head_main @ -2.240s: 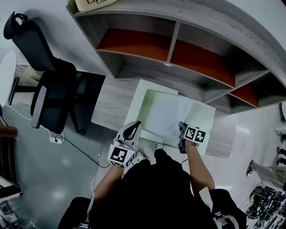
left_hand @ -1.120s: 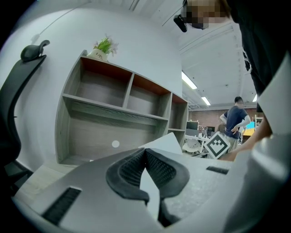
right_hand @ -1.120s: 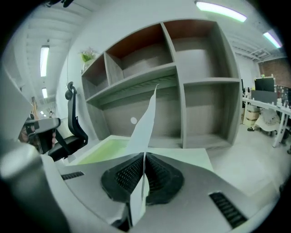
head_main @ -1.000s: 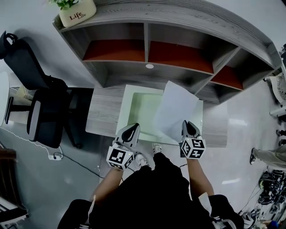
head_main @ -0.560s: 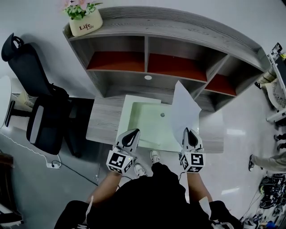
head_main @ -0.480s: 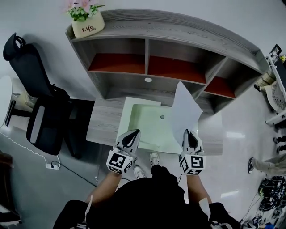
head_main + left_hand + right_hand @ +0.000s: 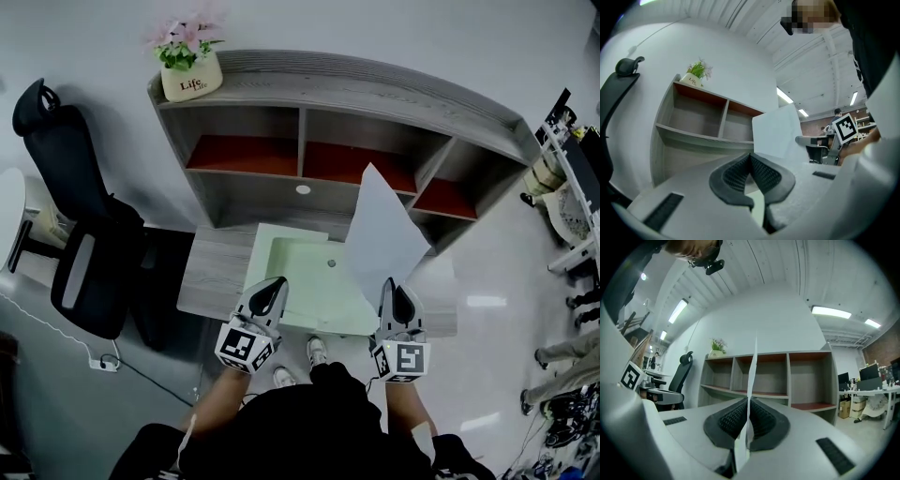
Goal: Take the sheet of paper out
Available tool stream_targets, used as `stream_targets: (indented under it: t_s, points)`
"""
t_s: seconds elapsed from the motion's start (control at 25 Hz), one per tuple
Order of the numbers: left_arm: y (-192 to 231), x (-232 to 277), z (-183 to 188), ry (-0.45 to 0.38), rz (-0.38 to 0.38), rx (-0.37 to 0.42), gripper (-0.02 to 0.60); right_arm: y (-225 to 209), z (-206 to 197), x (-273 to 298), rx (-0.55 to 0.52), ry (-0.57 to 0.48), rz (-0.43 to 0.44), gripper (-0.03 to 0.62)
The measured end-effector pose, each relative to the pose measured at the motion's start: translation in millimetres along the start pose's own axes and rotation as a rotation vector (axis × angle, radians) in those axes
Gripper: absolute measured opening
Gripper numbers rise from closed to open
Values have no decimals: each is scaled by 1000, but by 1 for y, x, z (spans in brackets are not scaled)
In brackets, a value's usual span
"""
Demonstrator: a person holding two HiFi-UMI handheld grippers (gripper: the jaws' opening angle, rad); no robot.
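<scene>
The sheet of paper (image 7: 380, 230) stands nearly upright in the air over the right part of the pale green tray (image 7: 305, 281), pinched at its bottom edge by the right gripper (image 7: 395, 291), whose jaws are pressed together on it. That bottom edge is hidden behind the jaws in the head view, and the sheet covers the tray's right side and part of the shelf unit (image 7: 356, 103) behind it. In the right gripper view the sheet of paper (image 7: 752, 376) shows only edge-on, as a thin white line rising out of the right gripper (image 7: 749, 411), so its face cannot be seen there. The left gripper (image 7: 270, 295) hangs over the tray's near left edge, well apart from the sheet; in its own view the left gripper (image 7: 751, 157) has its jaws closed together with nothing between them, and the sheet of paper (image 7: 776, 131) stands beyond, cutting off part of the shelves. The tray's near rim is partly covered by both grippers. About two seconds earlier the sheet lay flat in the tray under the right gripper; since then it has been lifted clear and tipped upright, while the left gripper has stayed closed at the same corner
</scene>
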State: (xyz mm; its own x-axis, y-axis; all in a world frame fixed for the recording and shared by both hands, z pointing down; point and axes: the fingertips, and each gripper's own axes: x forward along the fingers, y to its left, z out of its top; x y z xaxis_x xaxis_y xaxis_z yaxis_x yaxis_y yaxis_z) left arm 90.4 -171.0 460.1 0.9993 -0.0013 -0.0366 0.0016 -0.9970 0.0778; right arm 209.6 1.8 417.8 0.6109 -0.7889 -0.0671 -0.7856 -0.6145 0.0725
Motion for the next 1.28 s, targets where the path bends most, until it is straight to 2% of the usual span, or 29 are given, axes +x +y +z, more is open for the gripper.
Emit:
stream_targets:
  t_s: [0.48,1.28]
  points:
    - [-11,-6,18,-47,-9,9,6,8,38,-8,2,-87,27,23]
    - [-22,-9,14,-46,-19,2,6,12,29,-15,18,-66,43,23]
